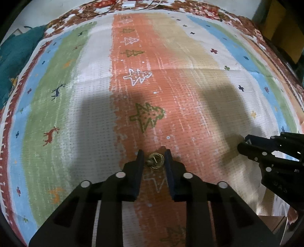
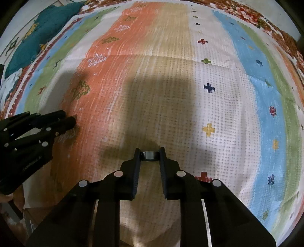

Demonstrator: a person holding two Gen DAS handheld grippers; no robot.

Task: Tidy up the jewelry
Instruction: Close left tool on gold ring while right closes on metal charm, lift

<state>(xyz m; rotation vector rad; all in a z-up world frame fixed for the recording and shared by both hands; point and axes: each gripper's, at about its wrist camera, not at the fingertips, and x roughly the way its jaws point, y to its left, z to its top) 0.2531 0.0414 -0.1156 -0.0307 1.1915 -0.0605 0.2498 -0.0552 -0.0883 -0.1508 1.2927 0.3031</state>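
Note:
In the left wrist view my left gripper is shut on a small gold wire earring, held between its fingertips just above the striped cloth. In the right wrist view my right gripper is shut on a dark metal ring, held at its fingertips above the white stripe of the cloth. The right gripper shows at the right edge of the left wrist view. The left gripper shows at the left edge of the right wrist view.
A teal cushion lies at the far left, also in the right wrist view. A white charger with cables lies beyond the cloth's far edge. A shiny foil sheet lies at the near right.

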